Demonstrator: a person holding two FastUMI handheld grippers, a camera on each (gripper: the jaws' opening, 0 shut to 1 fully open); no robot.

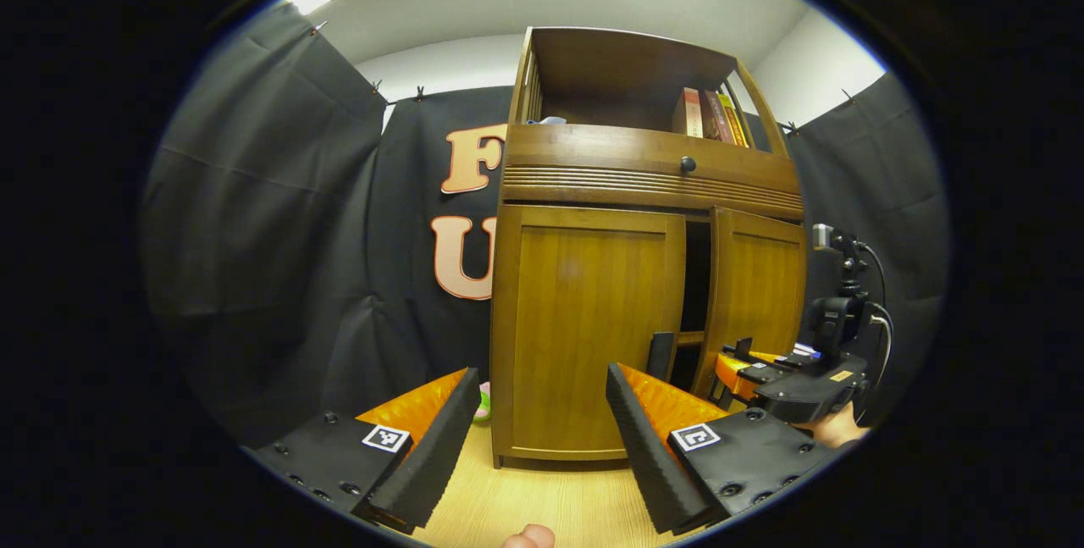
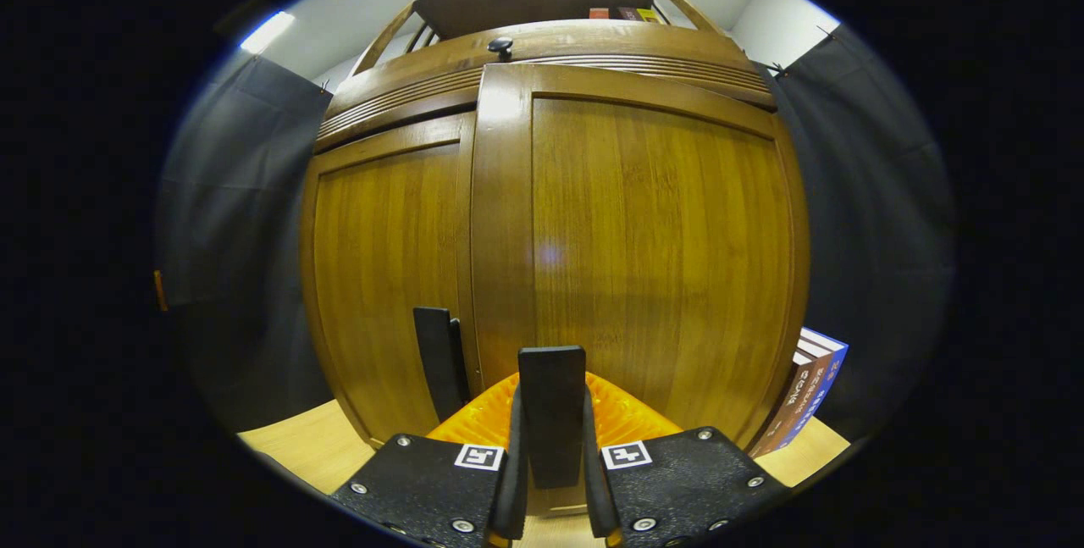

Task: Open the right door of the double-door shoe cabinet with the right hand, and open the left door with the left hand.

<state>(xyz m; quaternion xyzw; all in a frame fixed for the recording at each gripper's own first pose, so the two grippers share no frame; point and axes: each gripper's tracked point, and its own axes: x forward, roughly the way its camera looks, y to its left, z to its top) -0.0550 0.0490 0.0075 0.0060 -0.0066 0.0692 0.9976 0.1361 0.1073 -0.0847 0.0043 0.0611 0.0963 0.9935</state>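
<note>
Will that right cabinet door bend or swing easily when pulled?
The right door looks like solid wood, so it is probably stiff. It stands ajar, so it likely swings freely. The right gripper clamps its slim handle, which might slip.

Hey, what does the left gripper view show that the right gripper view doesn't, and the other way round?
Left gripper view: the open left claw facing the shut left door, the dark gap by the ajar right door, a green thing on the floor. Right gripper view: the right claw shut on the right door handle, books leaning beside the cabinet. Both: the two doors and the drawer knob.
</note>
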